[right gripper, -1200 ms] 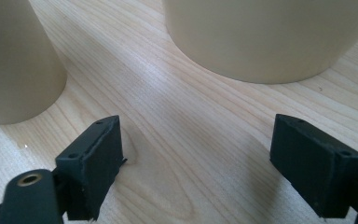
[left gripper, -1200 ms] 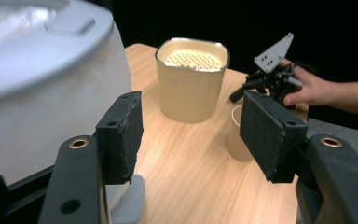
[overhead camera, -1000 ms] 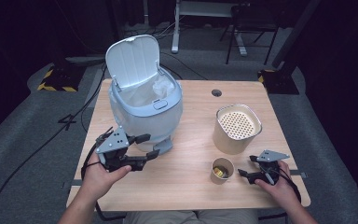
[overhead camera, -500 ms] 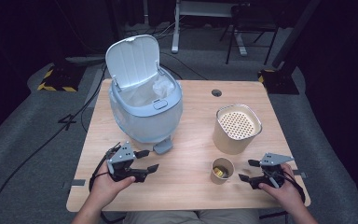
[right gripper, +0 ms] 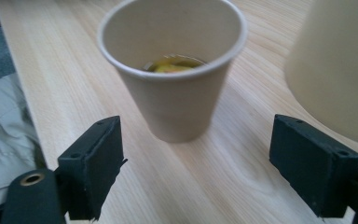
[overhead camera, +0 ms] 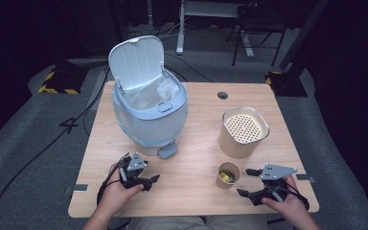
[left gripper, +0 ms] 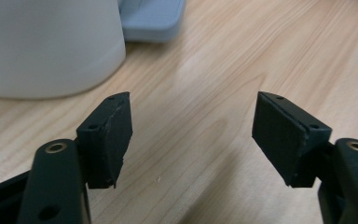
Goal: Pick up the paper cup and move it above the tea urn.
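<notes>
Nearest the person, the left gripper (overhead camera: 143, 178) sat low over the front of the table (overhead camera: 191, 201), its jaws well apart and holding nothing; the left gripper view showed only bare wood between them. A second before, this gripper had been up beside the foot of the bin, and half a second before it was already drawing back, so it had come away toward the person and now rested near the table's front edge. That suggested its part at the bin was done for the time being: the lid stood raised and needed no hand on it.

The right gripper (overhead camera: 250, 184) had barely shifted. Its jaws were also spread wide and empty, aimed at the small paper cup (right gripper: 173, 70), which stood upright just ahead of them and not yet between them. In the right gripper view the cup held some yellowish scraps at its bottom. The next step looked like closing on the cup, probably to carry it to the bin.

Behind the cup stood the tan canister (overhead camera: 244, 132) with its perforated top, close but apart. Farthest back on the left was the pale blue bin (overhead camera: 148, 120), its lid (overhead camera: 135, 62) tilted up and a white liner showing inside.
</notes>
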